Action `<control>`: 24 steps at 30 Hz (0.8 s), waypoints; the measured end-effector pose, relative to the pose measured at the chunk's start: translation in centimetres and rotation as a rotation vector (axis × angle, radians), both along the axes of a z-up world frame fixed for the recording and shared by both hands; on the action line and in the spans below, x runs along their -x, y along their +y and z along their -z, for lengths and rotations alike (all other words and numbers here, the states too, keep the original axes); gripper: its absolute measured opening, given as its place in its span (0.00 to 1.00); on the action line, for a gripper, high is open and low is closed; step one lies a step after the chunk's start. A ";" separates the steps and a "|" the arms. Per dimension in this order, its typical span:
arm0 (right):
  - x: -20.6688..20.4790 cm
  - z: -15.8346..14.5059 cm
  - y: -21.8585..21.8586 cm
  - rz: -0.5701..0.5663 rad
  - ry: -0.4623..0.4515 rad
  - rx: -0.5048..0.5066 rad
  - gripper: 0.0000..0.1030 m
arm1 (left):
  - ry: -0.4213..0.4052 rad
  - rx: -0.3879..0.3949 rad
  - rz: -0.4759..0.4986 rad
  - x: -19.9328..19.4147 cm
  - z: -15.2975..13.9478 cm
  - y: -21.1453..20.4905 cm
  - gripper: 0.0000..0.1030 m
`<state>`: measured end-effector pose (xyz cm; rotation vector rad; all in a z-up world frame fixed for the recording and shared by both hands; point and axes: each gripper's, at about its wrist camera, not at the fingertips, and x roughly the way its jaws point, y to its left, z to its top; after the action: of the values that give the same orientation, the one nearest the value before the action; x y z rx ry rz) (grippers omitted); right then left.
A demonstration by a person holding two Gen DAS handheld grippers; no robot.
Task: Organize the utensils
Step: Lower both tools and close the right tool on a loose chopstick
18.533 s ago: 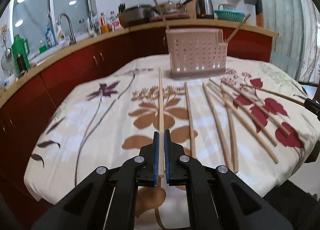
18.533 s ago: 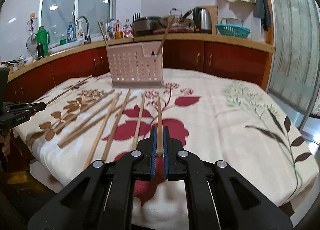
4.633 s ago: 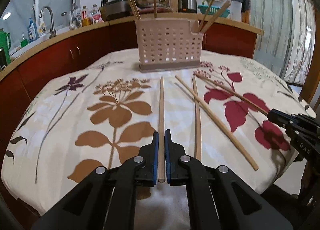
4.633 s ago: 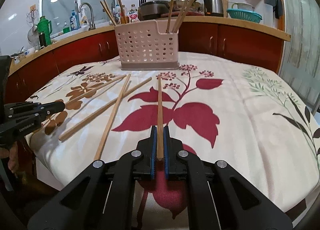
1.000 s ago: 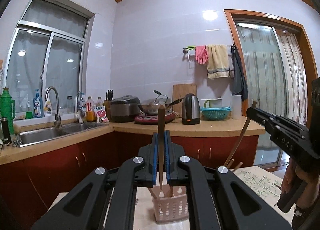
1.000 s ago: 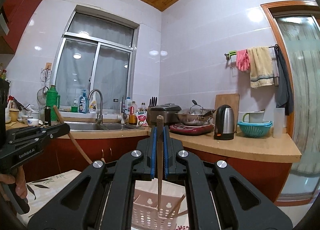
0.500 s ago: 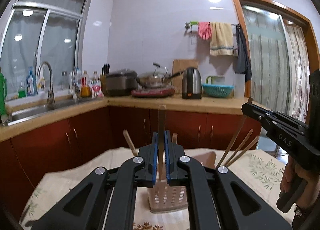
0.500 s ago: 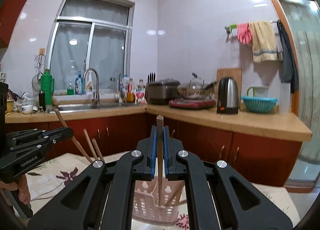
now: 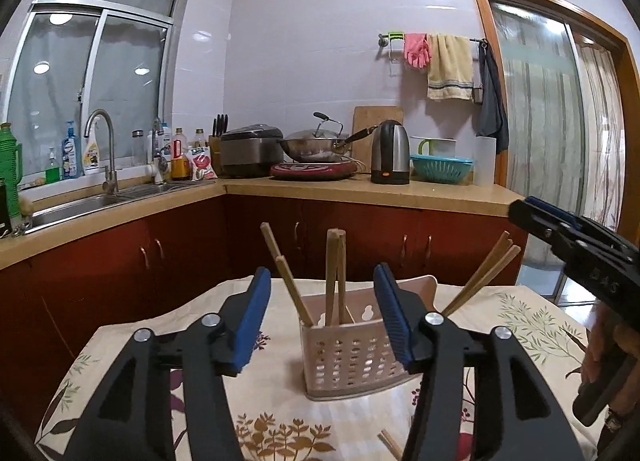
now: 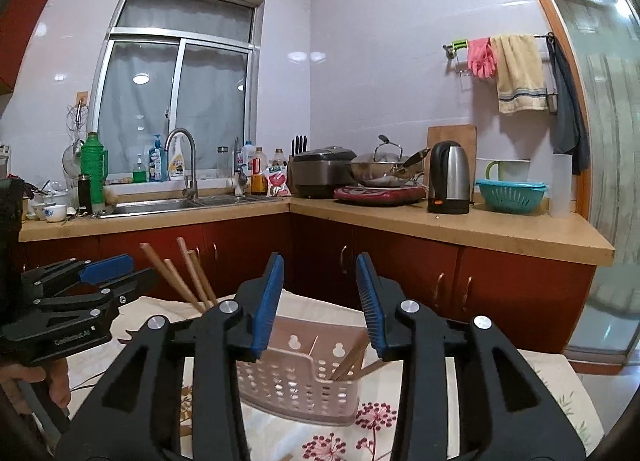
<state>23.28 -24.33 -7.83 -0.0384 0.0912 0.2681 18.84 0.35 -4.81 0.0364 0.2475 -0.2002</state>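
Left tool (image 9: 322, 311) gapes wide above the holder, blue pads (image 9: 252, 317) spread, nothing between them. Right tool (image 10: 320, 299) likewise parted and empty, poised over the holder's other end.

Pink perforated holder (image 9: 352, 361) stands upright on the floral tabletop (image 9: 280, 429). Chopsticks (image 9: 334, 273) stand and lean in its compartments — two upright just below the left tool, others slanting out left and right; in the right wrist view more lean from the left end (image 10: 192, 281) and a few lie low in the right section (image 10: 352, 357).

Judgement: release step of a paired drop — both tools empty directly over the holder. One stray chopstick end (image 9: 390, 443) shows on the cloth near the bottom edge, so sorting is not finished. Next move calls for lowering toward the cloth, lining a tool along a loose stick and closing on its end.
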 end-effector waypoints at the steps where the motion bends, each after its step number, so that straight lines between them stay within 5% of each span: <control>1: 0.9 0.2 0.0 0.003 0.000 0.001 0.36 | 0.000 -0.001 -0.006 0.6 0.1 0.1 0.55; 9: 6.6 5.0 0.3 0.020 0.060 0.015 0.36 | 0.024 0.002 -0.047 5.4 3.4 0.6 0.63; 16: 11.1 11.3 1.1 0.009 0.181 0.056 0.36 | 0.121 -0.028 -0.062 9.0 7.5 0.5 0.64; 24: 13.6 15.0 1.6 -0.023 0.258 0.048 0.36 | 0.182 -0.045 -0.062 11.9 10.1 0.3 0.64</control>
<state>9.71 -22.72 -22.81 -0.0527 0.3540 0.2929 6.97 0.61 -14.87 0.0555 0.4346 -0.1363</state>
